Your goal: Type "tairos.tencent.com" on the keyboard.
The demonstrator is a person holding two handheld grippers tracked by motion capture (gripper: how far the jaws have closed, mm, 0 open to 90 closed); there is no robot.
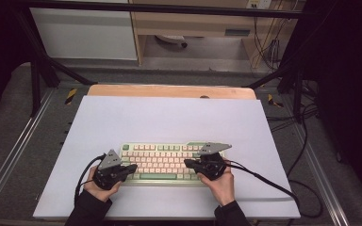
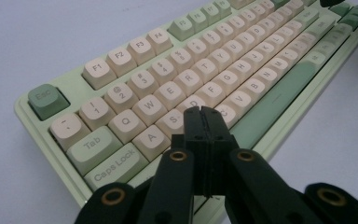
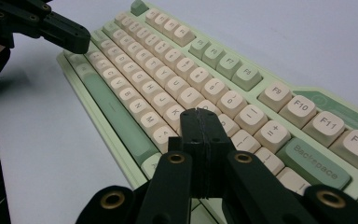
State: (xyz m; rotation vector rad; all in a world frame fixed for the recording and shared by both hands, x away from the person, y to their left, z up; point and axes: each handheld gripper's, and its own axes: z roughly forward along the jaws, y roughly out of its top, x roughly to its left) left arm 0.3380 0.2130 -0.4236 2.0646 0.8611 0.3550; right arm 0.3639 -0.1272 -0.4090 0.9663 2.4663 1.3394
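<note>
resting keyboard (image 1: 162,162) — white mat (image 1: 169,117)

Grey floor (image 1: 9,141), wooden cabinet (image 1: 193,23)

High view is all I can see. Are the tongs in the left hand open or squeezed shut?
Observer: Shut. In the left gripper view the left tongs have both jaws pressed flat together, with nothing between them.
Operator: Which key are they over?
Observer: Their tip sits above the home row of the keyboard, just past the S key and hiding the key next to it.
Operator: And the other tongs?
Observer: The right tongs are shut too, with nothing in them. They point at the keys a few places short of the Backspace key.
</note>
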